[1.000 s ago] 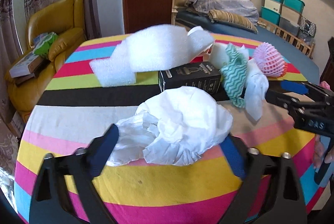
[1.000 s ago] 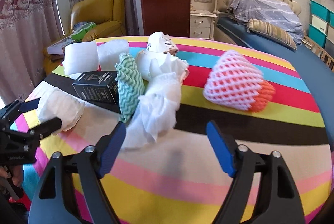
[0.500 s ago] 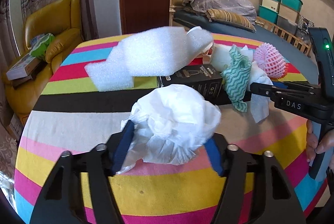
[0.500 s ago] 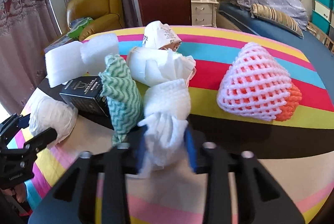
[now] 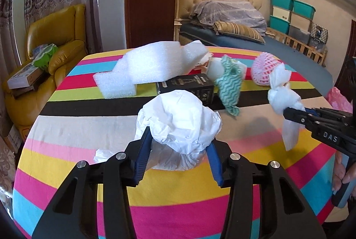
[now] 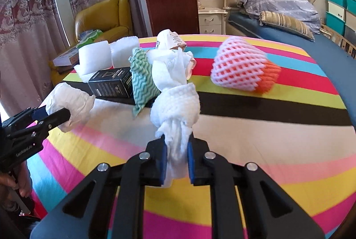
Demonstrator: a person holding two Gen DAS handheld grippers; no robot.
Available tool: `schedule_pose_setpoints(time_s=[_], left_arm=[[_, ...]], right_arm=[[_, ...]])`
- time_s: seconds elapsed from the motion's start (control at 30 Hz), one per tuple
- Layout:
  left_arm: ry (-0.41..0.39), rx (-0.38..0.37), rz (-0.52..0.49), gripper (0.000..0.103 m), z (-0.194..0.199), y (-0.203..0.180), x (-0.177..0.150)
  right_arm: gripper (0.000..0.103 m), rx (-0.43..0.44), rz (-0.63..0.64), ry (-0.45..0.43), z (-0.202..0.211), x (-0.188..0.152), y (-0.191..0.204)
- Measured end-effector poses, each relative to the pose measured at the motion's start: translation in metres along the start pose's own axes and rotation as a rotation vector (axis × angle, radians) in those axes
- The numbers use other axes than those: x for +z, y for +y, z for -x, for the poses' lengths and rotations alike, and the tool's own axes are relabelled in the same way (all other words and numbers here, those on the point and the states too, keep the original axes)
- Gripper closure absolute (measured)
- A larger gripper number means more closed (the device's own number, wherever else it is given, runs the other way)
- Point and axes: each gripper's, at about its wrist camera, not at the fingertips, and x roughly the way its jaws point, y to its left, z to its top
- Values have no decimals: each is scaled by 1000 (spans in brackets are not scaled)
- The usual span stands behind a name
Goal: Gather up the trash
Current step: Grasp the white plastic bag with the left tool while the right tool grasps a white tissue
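Left tongs [image 5: 178, 156] closing on crumpled tissue [image 5: 180, 118], right tongs [image 6: 176, 156] marked "DAS" clamping knotted wipe [image 6: 175, 109].

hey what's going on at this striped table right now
A person is clearing trash off the striped table with two handheld grippers. The left gripper is closing on a crumpled white plastic bag. The right gripper is shut on a knotted white paper towel. Foam blocks, a black box and other scraps wait behind.

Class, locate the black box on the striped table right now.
In the right wrist view the black box lies left of centre on the striped table, beside the green zigzag cloth, in front of the white foam blocks.
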Motion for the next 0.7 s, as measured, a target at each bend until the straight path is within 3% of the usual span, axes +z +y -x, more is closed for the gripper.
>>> schedule_pose_setpoints(time_s=[0.7], left_arm=[[-84,-64,-136,59,33,-75,-13]], right_arm=[[88,-53,-74,-80,84,-54,-40]])
